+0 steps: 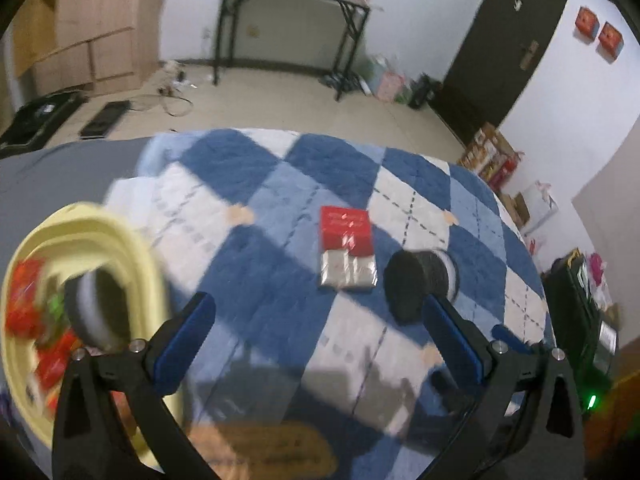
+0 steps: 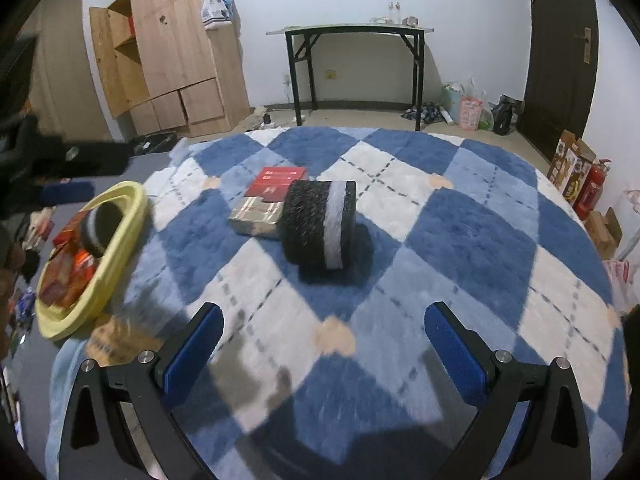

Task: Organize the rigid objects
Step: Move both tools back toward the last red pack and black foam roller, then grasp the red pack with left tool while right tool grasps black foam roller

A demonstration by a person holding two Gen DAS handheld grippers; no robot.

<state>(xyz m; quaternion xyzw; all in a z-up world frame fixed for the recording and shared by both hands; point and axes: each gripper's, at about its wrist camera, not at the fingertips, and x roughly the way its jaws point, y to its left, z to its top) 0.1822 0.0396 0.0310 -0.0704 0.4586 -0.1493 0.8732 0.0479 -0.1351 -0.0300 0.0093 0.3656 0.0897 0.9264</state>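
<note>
A black cylinder with a white band (image 2: 320, 224) lies on its side on the blue and white checked blanket (image 2: 460, 220), beside a flat red and grey box (image 2: 268, 200). In the left wrist view the same cylinder (image 1: 420, 280) and box (image 1: 347, 246) lie ahead. A pale yellow basket (image 1: 132, 256) at the left holds a second black and white cylinder (image 1: 92, 312) and red packets (image 1: 24, 300). The basket (image 2: 116, 240) shows in the right wrist view too. My left gripper (image 1: 320, 328) is open above the blanket. My right gripper (image 2: 324, 336) is open, short of the cylinder.
A black folding table (image 2: 356, 60) stands against the far wall, a wooden wardrobe (image 2: 172, 52) to its left and a dark door (image 2: 560, 52) to its right. Bags (image 2: 472, 112), boxes and a red fire extinguisher (image 2: 592, 188) sit on the floor.
</note>
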